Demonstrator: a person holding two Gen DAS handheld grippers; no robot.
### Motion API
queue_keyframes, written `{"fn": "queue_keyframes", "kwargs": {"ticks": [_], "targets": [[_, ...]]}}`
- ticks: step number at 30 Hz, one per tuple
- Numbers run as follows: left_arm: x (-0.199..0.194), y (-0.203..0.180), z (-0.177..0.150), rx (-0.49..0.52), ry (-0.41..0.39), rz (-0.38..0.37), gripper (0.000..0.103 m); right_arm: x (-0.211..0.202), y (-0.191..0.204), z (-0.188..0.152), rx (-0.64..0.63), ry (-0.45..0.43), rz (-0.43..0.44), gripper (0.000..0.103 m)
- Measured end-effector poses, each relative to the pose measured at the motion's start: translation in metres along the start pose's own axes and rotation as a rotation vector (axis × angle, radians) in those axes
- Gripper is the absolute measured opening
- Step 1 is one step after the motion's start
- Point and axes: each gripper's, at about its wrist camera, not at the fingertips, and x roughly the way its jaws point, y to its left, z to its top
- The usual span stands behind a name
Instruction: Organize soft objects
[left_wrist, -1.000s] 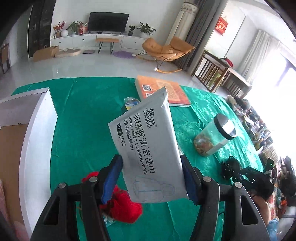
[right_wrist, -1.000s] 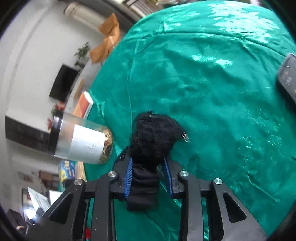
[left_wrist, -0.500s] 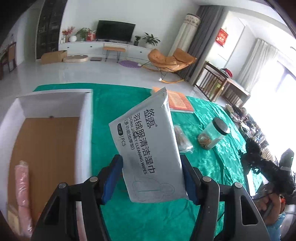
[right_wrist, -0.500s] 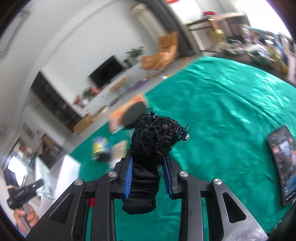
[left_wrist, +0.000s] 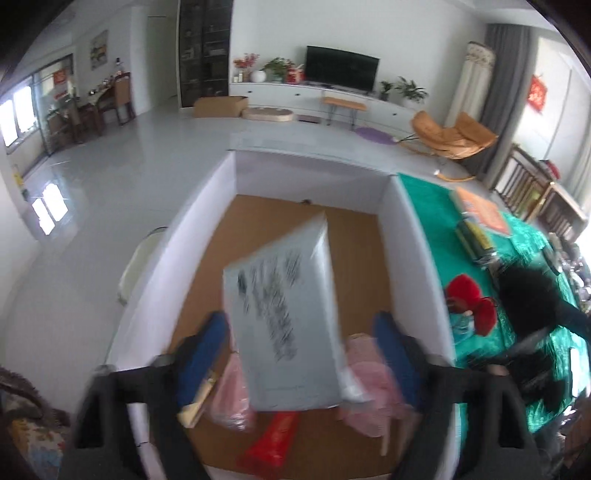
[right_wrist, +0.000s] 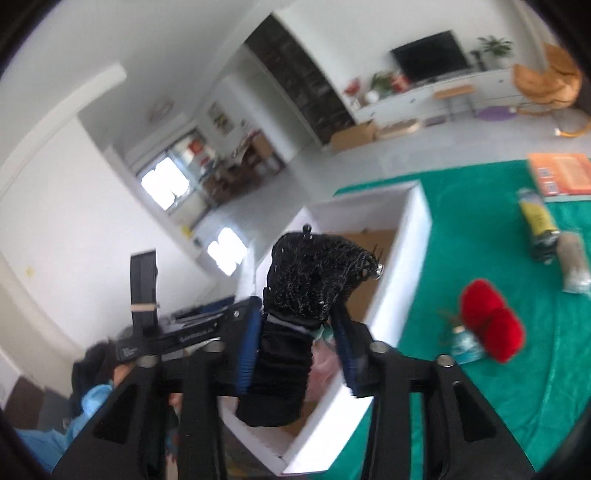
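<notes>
Sorting is well under way, judging from the white box (left_wrist: 413, 236) at the edge of the green counter (right_wrist: 480, 258): on its brown floor lie already some pink soft packets (left_wrist: 369, 384), a red pouch (left_wrist: 273, 439) and a yellowish tube (left_wrist: 199, 398).

Two more things are on the way in. The grey wipes pack (left_wrist: 284, 317) hangs blurred above the box floor, between the blue pads of the left claw (left_wrist: 299, 354). Those jaws have just been opening and now stand wide, with a gap on each side of the pack — so I judge it released and falling into the box.

The right claw (right_wrist: 295, 332) is at the near wall of the box. Its jaws have just been opening too, and the black mesh bundle (right_wrist: 314, 277) sits between them; whether the pads press it at this moment I cannot tell, because of blur.

What is left, as far as one sees: the red fluffy ball (right_wrist: 491, 325) lies on the counter just beside the box. A yellow-and-dark package (right_wrist: 535, 221), a pale bag (right_wrist: 574, 262) and an orange book (right_wrist: 561, 177) lie farther away — I cannot tell if the packages count as soft.
</notes>
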Motion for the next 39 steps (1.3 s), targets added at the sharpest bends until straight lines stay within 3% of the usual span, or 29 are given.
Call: {"fn": "queue_keyframes", "kwargs": {"ticks": [1, 3, 6, 10, 13, 17, 21, 26, 30, 39], "targets": [[0.001, 0.002, -0.004, -0.008, -0.014, 0.009, 0.103, 0.010, -0.002, 0.000, 0.004, 0.020, 0.011, 0.072], [0.000, 0.003, -0.009, -0.017, -0.041, 0.002, 0.103, 0.014, -0.012, -0.010, 0.012, 0.025, -0.004, 0.071], [0.001, -0.014, -0.008, -0.014, -0.066, -0.041, 0.103, 0.000, -0.042, -0.025, 0.010, -0.014, -0.127, 0.071], [-0.007, -0.065, -0.010, 0.045, -0.112, -0.164, 0.103, -0.043, -0.105, -0.057, 0.027, -0.085, -0.473, 0.071], [-0.017, -0.126, -0.017, 0.135, -0.120, -0.266, 0.103, -0.077, -0.180, -0.085, 0.097, -0.066, -0.810, 0.071], [-0.012, -0.212, -0.047, 0.263, -0.047, -0.423, 0.103, -0.117, -0.248, -0.114, 0.221, -0.041, -1.049, 0.071], [0.022, -0.296, -0.083, 0.382, 0.051, -0.459, 0.103, -0.139, -0.265, -0.131, 0.315, -0.093, -1.114, 0.071], [0.078, -0.352, -0.102, 0.479, 0.069, -0.346, 0.103, -0.152, -0.268, -0.131, 0.347, -0.132, -1.134, 0.071], [0.112, -0.367, -0.105, 0.528, 0.065, -0.260, 0.103, -0.155, -0.270, -0.137, 0.379, -0.078, -1.146, 0.071], [0.146, -0.359, -0.116, 0.536, 0.109, -0.231, 0.103, -0.159, -0.272, -0.152, 0.395, -0.042, -1.143, 0.081]]}}
